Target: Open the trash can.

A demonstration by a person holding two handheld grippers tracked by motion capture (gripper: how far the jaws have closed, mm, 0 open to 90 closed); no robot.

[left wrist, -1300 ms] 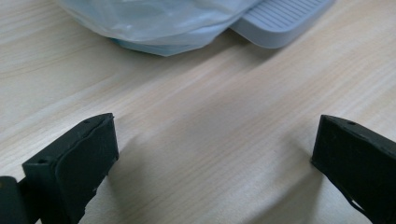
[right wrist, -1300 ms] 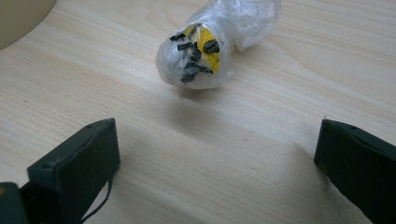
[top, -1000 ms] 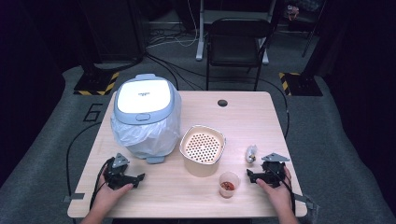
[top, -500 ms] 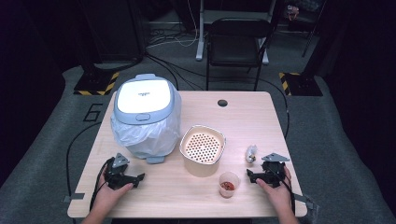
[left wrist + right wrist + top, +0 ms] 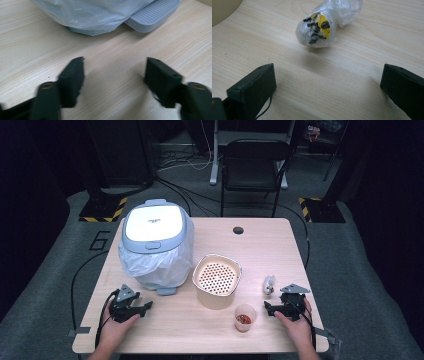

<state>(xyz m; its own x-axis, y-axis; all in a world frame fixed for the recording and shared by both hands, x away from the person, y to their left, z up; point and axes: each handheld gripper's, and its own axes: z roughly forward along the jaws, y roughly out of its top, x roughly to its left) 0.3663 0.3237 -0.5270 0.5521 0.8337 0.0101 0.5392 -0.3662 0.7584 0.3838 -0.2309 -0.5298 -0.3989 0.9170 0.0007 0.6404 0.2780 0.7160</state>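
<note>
Overhead, I see the left claw (image 5: pixel 145 307) resting low on the tabletop (image 5: pixel 260 245), just in front of the lidded bin (image 5: pixel 155 245) with its clear liner bag. The right claw (image 5: pixel 267 308) sits at the opposite near corner, pointing inward. A small wrapped packet (image 5: pixel 269 284) lies just beyond it, and a small cup (image 5: pixel 244 317) holding something red stands to its inner side. The perforated beige basket (image 5: pixel 217 280) stands between bin and packet.

From the left gripper view, the left claw (image 5: pixel 113 75) has just been closing; its jaws stand part-spread with bare wood between them and nothing pinched. The bin's grey foot pedal (image 5: pixel 152 13) and bag edge (image 5: pixel 95 12) lie ahead.

From the right gripper view, the right claw (image 5: pixel 328 85) is spread wide, gripping nothing. The packet (image 5: pixel 324 23), clear film over yellow and black, rests on the tabletop ahead of the jaws, apart from both.
</note>
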